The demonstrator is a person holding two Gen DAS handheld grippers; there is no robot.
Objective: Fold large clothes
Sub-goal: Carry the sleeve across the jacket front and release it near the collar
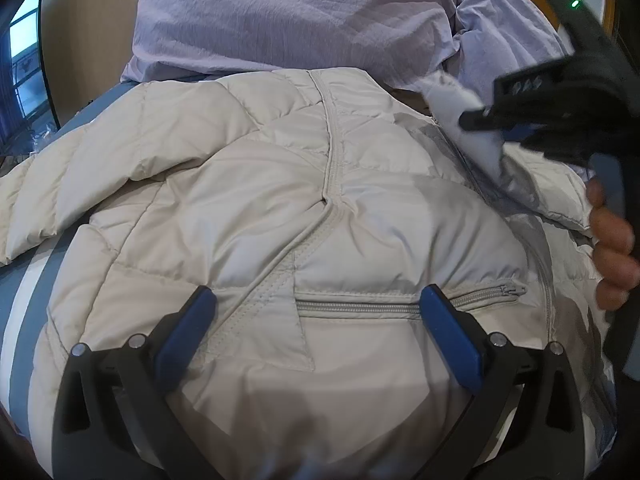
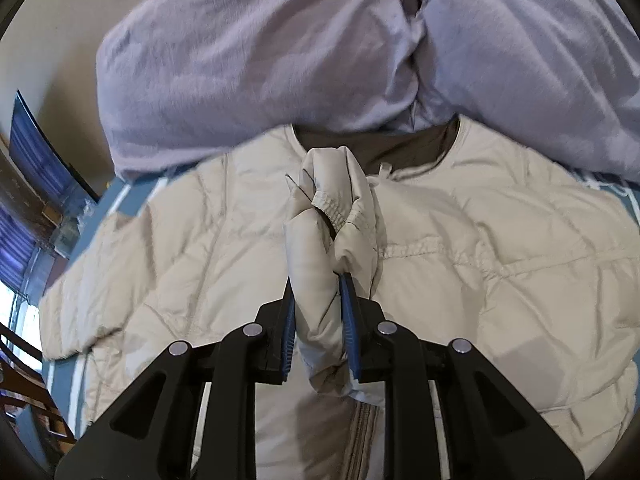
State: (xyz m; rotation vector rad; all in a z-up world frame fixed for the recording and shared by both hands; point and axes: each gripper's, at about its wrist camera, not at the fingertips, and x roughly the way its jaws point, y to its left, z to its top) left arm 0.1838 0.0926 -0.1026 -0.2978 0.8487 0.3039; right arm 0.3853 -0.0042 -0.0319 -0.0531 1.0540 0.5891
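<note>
Beige quilted jacket (image 1: 280, 208) lies spread across a bed (image 1: 28, 308) with a blue-and-white striped cover, its padded body taking up most of the surface. Collar end toward the far edge, where a lilac duvet (image 1: 288, 12) is heaped; the dark lining shows at the neck opening (image 2: 384, 148) just below that heap. One sleeve (image 1: 36, 208) trails off toward the left edge of the bed. In the left wrist view, a zipped pocket (image 1: 408, 300) runs crosswise on the near panel, and a raised seam (image 1: 334, 160) climbs from it toward the collar. Left gripper (image 1: 316, 300) hovers low over this panel, jaws spread wide, blue pads either side of the pocket zip, nothing between them. Right gripper (image 2: 318, 292) is clamped tight on a sleeve cuff (image 2: 336, 208); the bunched padded fabric is squeezed between the blue pads, and the elastic-gathered cuff edge sticks up past the fingertips, lifted above the jacket body. From the left wrist view the right tool appears at the right edge of the bed, blurred, with the person's hand (image 1: 612, 256) on its handle. A window (image 2: 24, 152) shows at far left.
</note>
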